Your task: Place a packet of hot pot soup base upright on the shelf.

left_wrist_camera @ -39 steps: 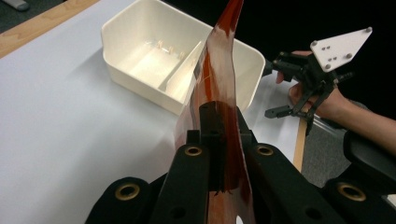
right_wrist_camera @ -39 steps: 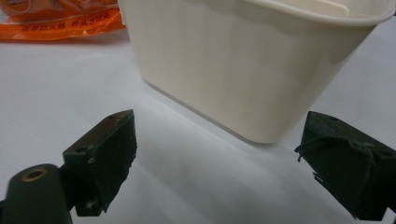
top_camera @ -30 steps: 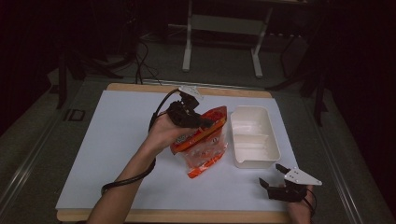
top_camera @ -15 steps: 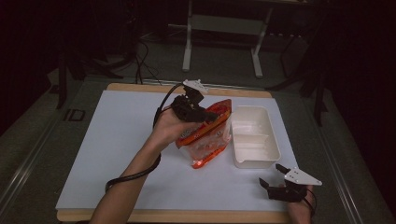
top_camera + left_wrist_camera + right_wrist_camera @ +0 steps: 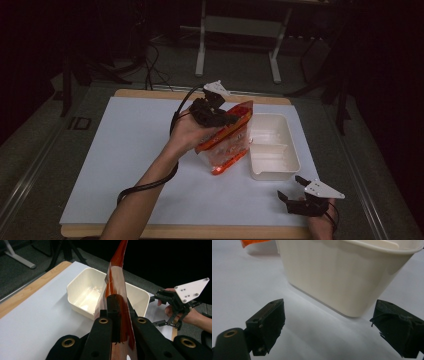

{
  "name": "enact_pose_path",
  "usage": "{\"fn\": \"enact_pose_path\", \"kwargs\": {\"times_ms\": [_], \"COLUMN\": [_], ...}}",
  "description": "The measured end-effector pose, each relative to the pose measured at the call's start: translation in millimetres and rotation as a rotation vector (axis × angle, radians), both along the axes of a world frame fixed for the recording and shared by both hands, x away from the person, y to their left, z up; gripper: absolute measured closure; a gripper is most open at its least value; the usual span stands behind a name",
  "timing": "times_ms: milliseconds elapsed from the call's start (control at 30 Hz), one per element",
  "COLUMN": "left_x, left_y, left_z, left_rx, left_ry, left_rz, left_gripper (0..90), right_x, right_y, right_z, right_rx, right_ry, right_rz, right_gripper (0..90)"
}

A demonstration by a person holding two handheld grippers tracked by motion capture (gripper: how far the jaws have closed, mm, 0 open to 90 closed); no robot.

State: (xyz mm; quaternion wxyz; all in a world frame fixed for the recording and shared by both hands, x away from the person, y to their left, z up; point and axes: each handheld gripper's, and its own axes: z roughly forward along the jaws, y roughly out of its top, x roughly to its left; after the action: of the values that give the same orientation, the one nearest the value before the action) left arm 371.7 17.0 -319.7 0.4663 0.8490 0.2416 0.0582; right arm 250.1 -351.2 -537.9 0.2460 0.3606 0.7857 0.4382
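A dark room surrounds a wooden-edged desk (image 5: 200,232) covered by a white sheet, with the legs of a metal stand (image 5: 237,45) on the grey floor beyond its far edge. In the high view the left tool (image 5: 235,119) is raised above the middle of the desk, its jaws clamped on the upper part of an orange and clear plastic bag (image 5: 229,142). The bag hangs down at a slant, and whether its lower corner touches the sheet cannot be told. It sits just beside the near left wall of a white, empty plastic container (image 5: 277,167). The left gripper view looks along the two black jaws pressed flat against the thin bag (image 5: 117,290), which rises edge-on between them, with the container (image 5: 82,293) on the sheet behind it. A black cable (image 5: 145,185) trails from the left tool back along the person's forearm. The right tool (image 5: 292,187) is low at the near right corner of the desk, well apart from the bag and near the container's front end; its jaws stand wide with nothing between them. In the right gripper view the two black pads (image 5: 268,322) frame bare sheet, with the container's rounded corner (image 5: 342,277) just ahead and a scrap of the orange bag (image 5: 253,242) at the top left.
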Motion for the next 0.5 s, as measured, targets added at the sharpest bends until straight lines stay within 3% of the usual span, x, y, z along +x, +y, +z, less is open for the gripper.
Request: {"fn": "enact_pose_path", "kwargs": {"times_ms": [500], "left_x": [4.6], "left_y": [-8.8], "left_z": [12.1], "left_rx": [0.000], "left_ry": [-0.066], "left_rz": [0.044], "left_gripper": [90.0], "right_x": [-0.1], "right_y": [0.1], "right_z": [-0.1], "right_rx": [0.003], "right_ry": [-0.002], "right_rz": [0.000], "right_gripper": [10.7]}}
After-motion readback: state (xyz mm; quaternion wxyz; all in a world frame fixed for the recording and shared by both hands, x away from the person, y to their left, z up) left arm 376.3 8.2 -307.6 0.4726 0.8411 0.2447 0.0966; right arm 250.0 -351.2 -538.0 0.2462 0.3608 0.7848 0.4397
